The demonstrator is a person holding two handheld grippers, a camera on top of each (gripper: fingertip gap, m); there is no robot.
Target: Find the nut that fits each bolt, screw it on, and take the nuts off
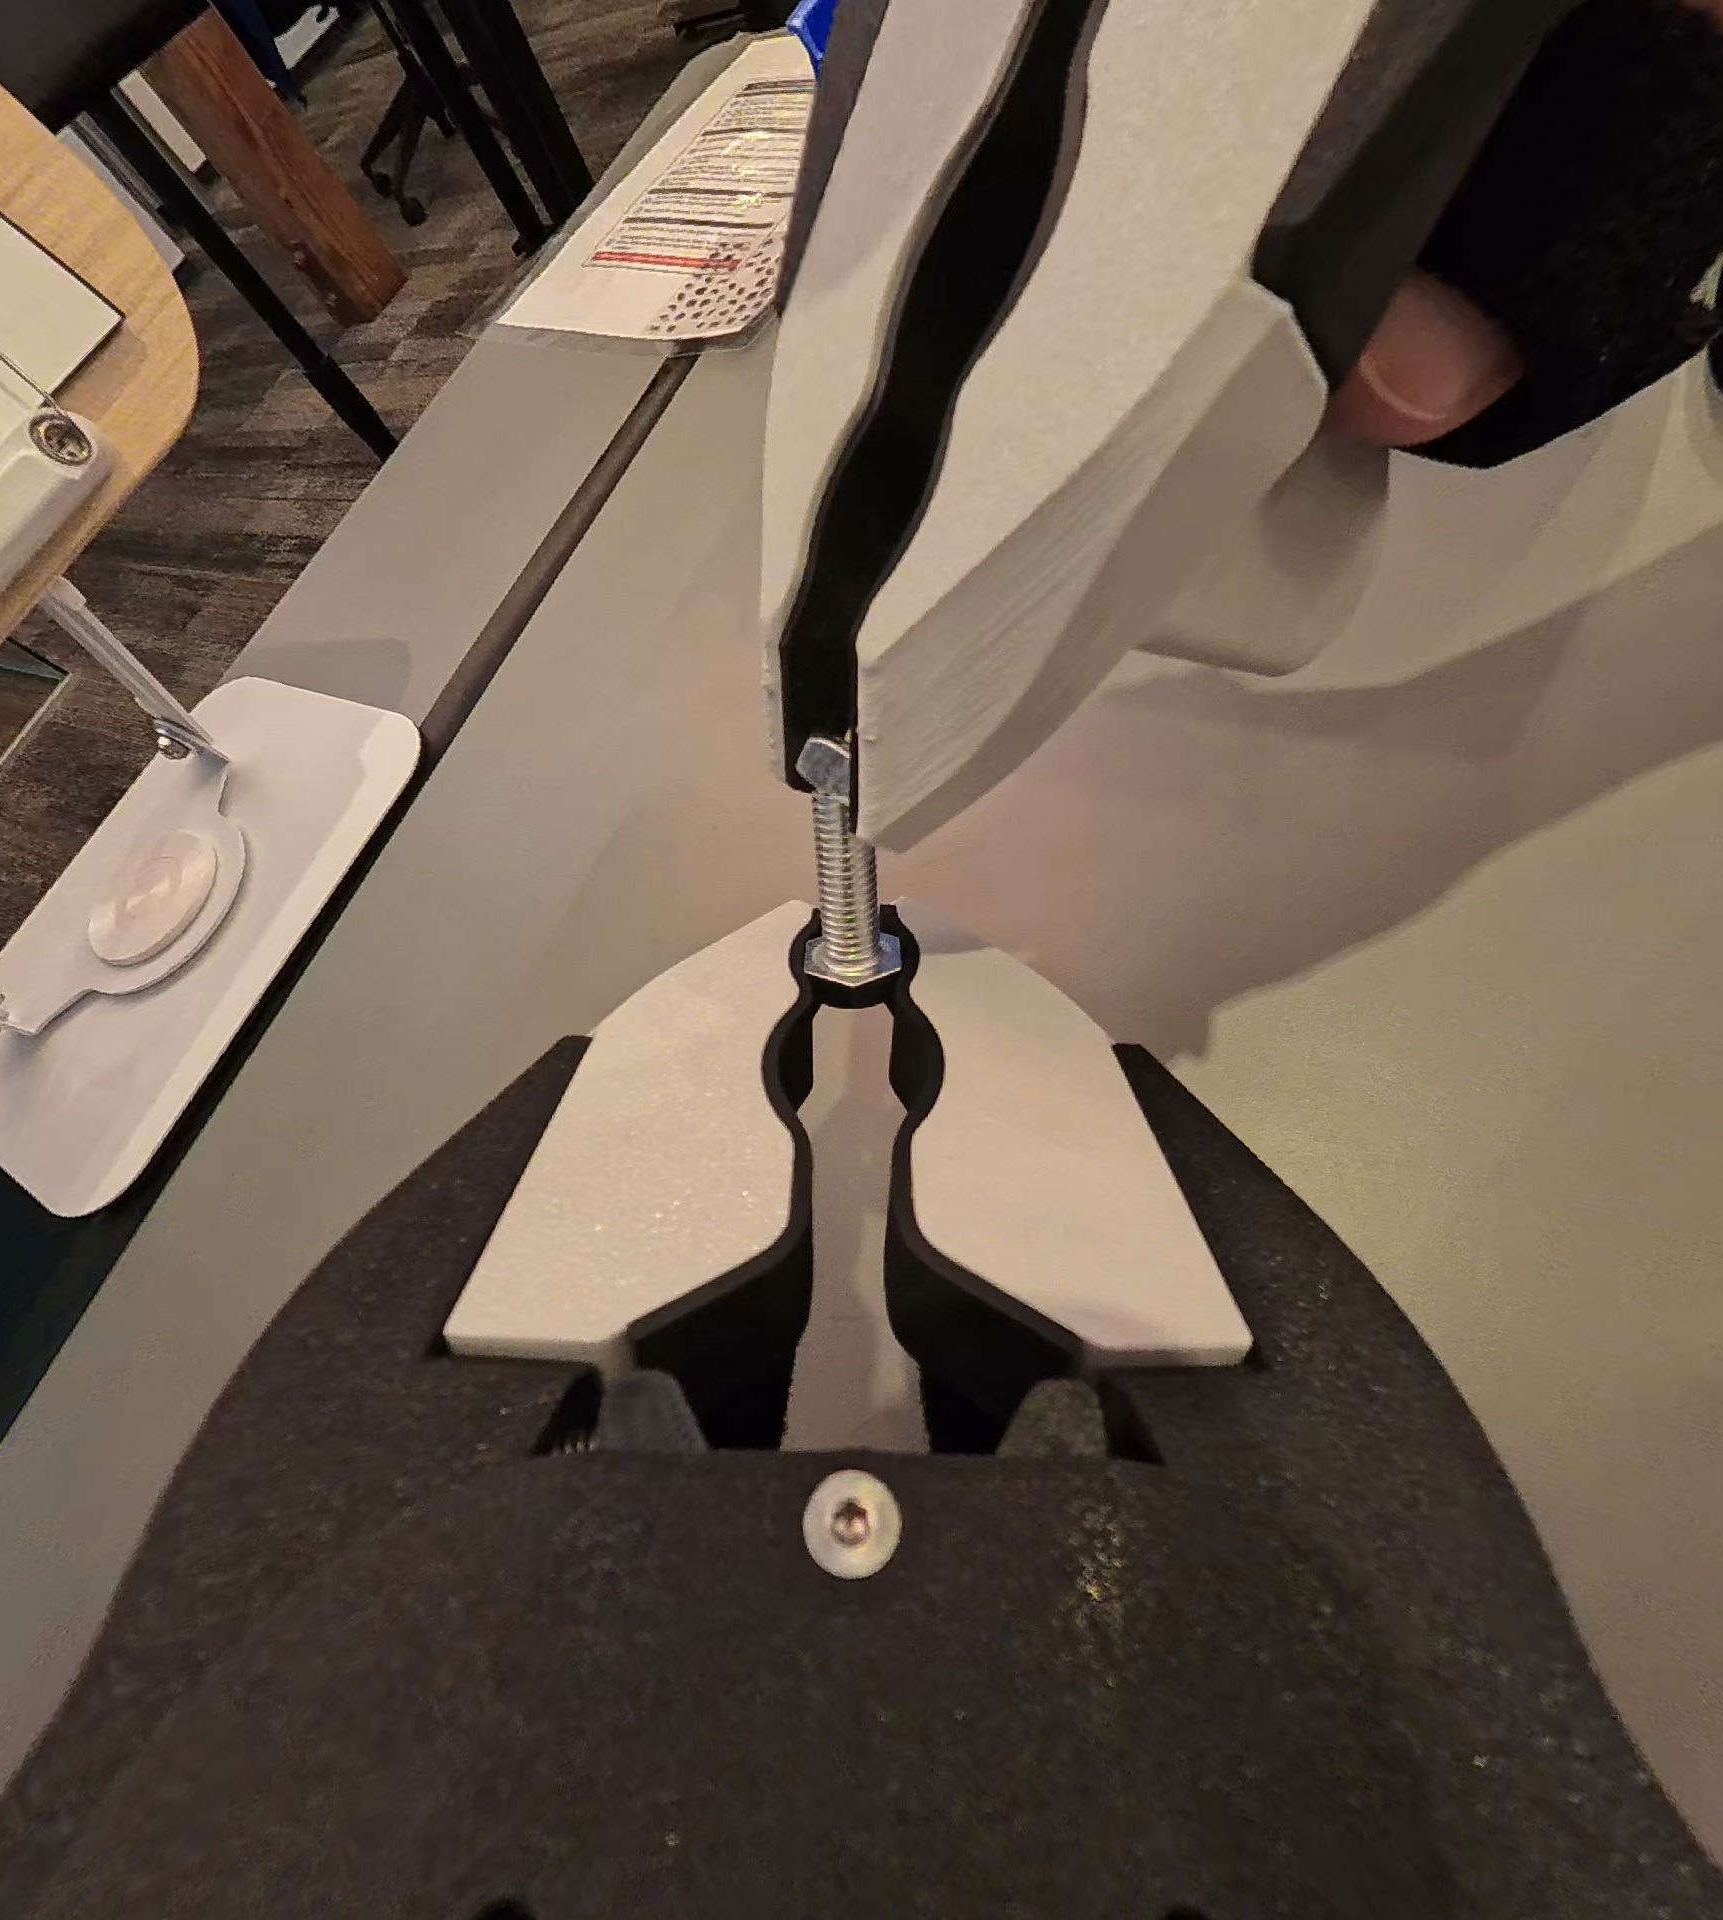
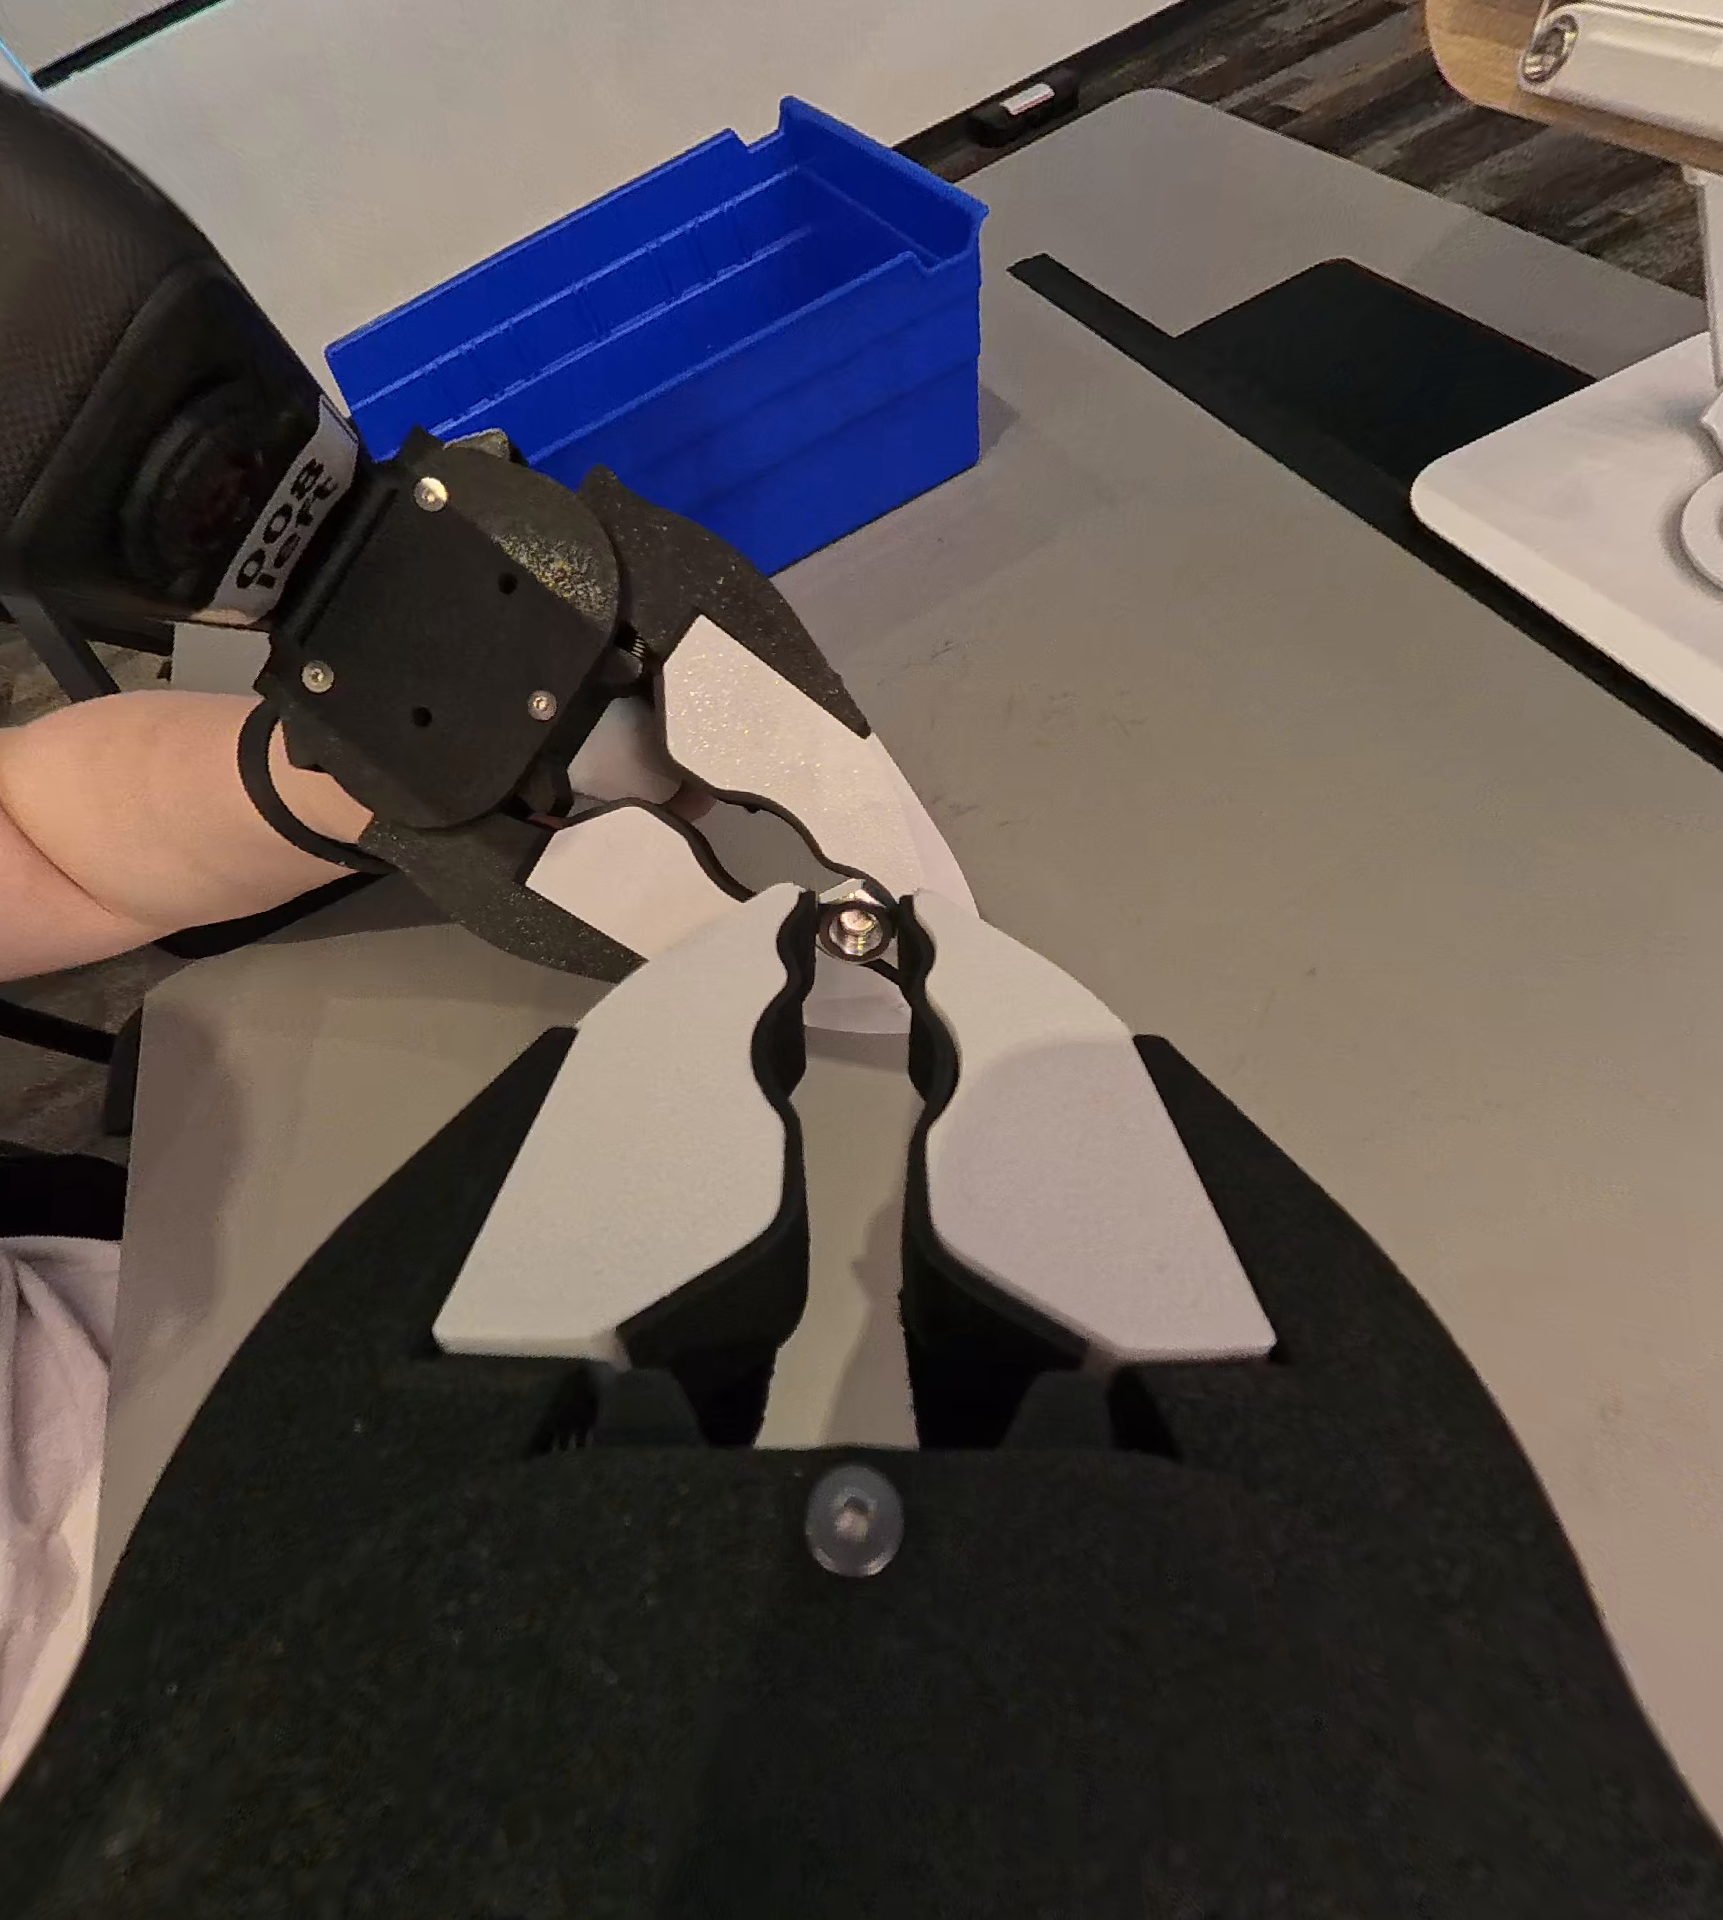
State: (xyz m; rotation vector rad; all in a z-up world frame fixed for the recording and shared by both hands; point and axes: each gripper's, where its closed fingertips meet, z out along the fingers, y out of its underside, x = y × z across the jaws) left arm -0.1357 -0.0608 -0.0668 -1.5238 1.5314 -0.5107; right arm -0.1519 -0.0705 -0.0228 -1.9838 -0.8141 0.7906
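- Two tools are seen meeting over a grey worktop (image 2: 1356, 935), each gripped by a person's hand.
- The left tool (image 1: 849, 961) is pressed in on a hexagonal nut (image 1: 851, 954), which is pinched in the small notch at the very tips of its white fingers (image 1: 691, 1122).
- The right tool (image 1: 821, 764) is seen in the left wrist view coming down from above; its fingertips are clamped on the hexagonal head of a silver bolt (image 1: 841, 857).
- The bolt is held roughly upright, head uppermost, with its threaded shaft passing down through the nut.
- In the right wrist view the right tool (image 2: 855, 928) is looked along from behind, and the bolt head (image 2: 855, 928) is seen end-on between its tips, with the nut (image 2: 841, 891) showing just behind it.
- The left tool (image 2: 836, 883) enters that view from the left, its black body held by a hand (image 2: 109, 810) with a loop around the thumb.
- Bolt and nut are held in the air above the worktop, touching nothing but the two tools.
- A blue bin (image 2: 711, 343) is set on the worktop beyond the tools, well apart from them.
- A white stand base (image 1: 150, 935) lies on the worktop at the left of the left wrist view, and a printed sheet (image 1: 691, 229) is laid farther back.
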